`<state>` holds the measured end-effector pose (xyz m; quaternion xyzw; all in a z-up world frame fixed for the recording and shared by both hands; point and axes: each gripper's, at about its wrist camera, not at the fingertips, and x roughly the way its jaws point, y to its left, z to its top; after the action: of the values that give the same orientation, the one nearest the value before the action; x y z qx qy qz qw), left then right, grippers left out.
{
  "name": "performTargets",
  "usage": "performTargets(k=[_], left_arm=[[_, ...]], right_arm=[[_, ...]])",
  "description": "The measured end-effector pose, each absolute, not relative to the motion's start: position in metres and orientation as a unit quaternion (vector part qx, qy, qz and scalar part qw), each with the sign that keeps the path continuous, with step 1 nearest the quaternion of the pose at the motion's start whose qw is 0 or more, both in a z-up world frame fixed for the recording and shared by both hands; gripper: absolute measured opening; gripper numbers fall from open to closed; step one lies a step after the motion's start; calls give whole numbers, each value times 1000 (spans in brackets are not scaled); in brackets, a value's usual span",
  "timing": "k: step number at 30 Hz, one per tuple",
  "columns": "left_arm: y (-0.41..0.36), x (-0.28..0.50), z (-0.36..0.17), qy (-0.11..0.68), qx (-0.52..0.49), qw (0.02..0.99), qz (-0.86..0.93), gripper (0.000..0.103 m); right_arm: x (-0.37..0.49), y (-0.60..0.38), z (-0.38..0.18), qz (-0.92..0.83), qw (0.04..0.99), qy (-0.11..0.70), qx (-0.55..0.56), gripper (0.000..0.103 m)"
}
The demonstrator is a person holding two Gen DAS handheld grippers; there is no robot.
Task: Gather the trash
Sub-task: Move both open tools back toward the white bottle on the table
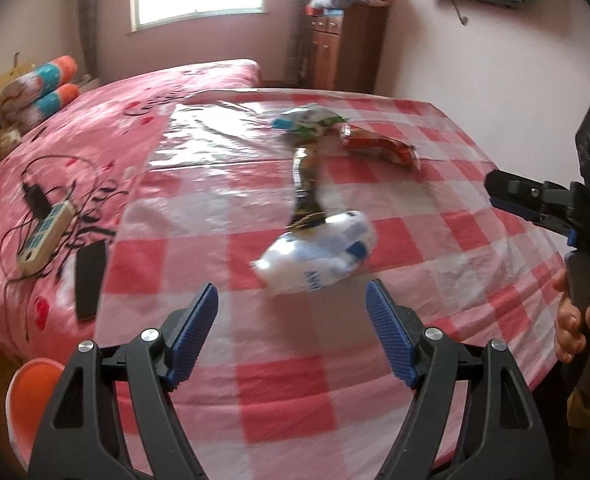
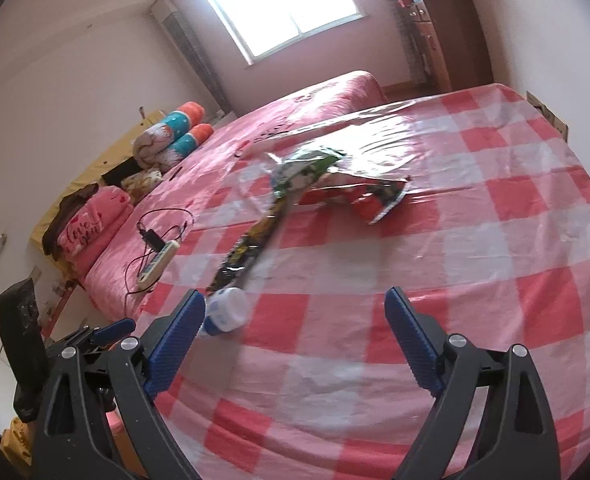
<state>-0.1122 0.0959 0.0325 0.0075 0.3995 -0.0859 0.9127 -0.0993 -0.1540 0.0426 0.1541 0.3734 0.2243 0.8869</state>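
Several pieces of trash lie on a table under a red and white checked cloth (image 1: 295, 380). A crumpled white and blue wrapper (image 1: 319, 256) lies just beyond my open left gripper (image 1: 291, 300), with nothing between its blue pads. A long dark wrapper (image 1: 305, 188), a green and white packet (image 1: 307, 120) and a red packet (image 1: 379, 146) lie farther back. In the right wrist view my right gripper (image 2: 295, 300) stands open over the cloth (image 2: 415, 280), its left pad next to the white and blue wrapper (image 2: 227, 312). The dark wrapper (image 2: 251, 244), green packet (image 2: 307, 168) and red packet (image 2: 359, 196) lie beyond.
A bed with a pink sheet (image 1: 95, 128) adjoins the table on the left, bearing a power strip (image 1: 45, 236) with cables, a black phone-like slab (image 1: 89, 280) and rolled blankets (image 1: 35, 96). An orange object (image 1: 31, 404) is at lower left. The right gripper (image 1: 535, 200) and a hand (image 1: 571, 320) show at the right edge.
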Motion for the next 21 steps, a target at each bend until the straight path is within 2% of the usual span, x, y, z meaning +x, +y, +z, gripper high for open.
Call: performTargets(k=[14, 21], left_arm=[[80, -80, 5, 448, -110, 880, -116, 77], [73, -37, 3, 443, -102, 886, -94, 77]], right_arm=[[-89, -171, 29, 212, 886, 381, 157, 90], [-84, -181, 26, 206, 886, 381, 166, 90]])
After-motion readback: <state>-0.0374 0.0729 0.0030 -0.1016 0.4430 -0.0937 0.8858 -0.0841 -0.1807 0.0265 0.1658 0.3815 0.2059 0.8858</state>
